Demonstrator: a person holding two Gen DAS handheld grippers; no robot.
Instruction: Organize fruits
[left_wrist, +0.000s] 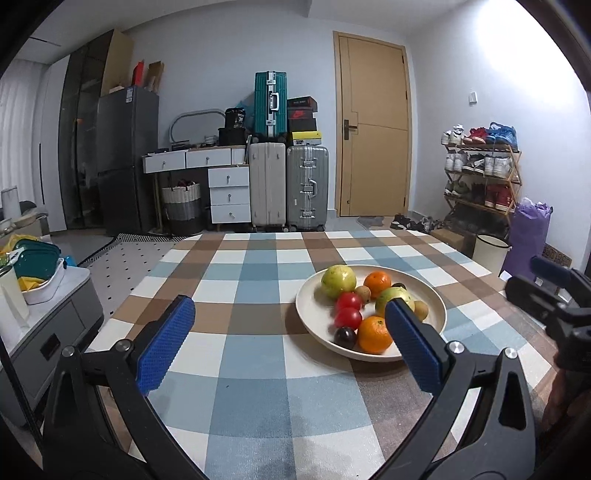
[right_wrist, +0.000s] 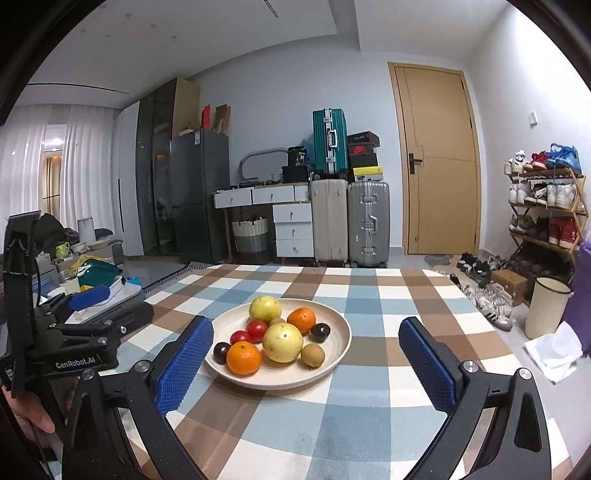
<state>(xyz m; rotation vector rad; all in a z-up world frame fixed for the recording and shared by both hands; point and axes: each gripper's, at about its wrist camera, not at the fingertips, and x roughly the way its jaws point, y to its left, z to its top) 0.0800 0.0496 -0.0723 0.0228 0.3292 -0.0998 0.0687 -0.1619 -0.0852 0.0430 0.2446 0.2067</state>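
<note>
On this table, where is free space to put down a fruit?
Bare checked cloth lies left of the plate, towards the left tongs, also behind the plate up to the far table edge, and right of it. In front, both open tongs flank the plate. The plate itself is crowded with fruit.

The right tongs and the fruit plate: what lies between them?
Nothing: in the right wrist view only bare checkered tablecloth separates the open right tongs from the plate.

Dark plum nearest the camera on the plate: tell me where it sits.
In the right wrist view the dark plum lies at the plate's near-left rim, touching the front orange, just below the red tomatoes.
</note>
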